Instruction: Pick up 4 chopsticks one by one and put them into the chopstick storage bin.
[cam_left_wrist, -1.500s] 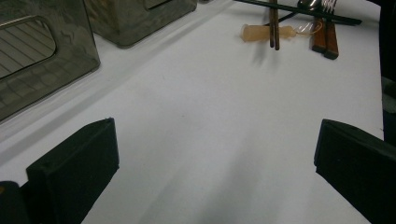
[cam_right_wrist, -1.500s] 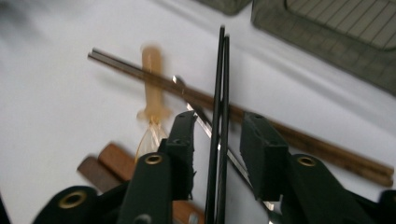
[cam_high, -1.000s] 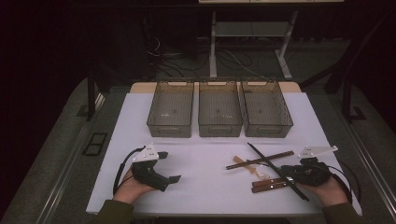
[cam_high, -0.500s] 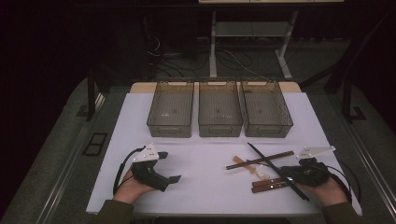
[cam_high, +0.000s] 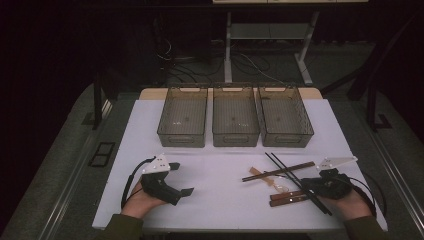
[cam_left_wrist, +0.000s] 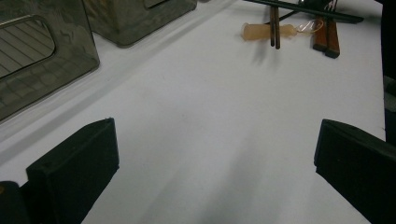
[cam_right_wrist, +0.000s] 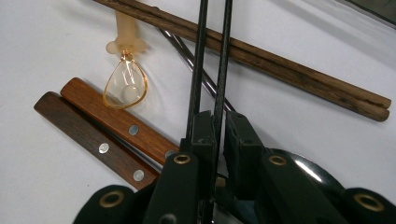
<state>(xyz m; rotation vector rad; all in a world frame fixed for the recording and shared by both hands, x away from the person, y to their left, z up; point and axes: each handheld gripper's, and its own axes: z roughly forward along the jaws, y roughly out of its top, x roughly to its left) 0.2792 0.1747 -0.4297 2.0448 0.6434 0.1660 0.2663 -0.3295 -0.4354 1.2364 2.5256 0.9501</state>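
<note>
Right gripper (cam_right_wrist: 212, 135) pinching black chopsticks (cam_right_wrist: 210, 60) near their end: light, stiff, slick, likely to pivot over wooden-handled pair (cam_right_wrist: 107, 133).

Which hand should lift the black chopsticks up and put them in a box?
The right. The right gripper is already shut on the black chopsticks. The left gripper stands open over bare table, away from the pile, so it would have to reach across.
</note>
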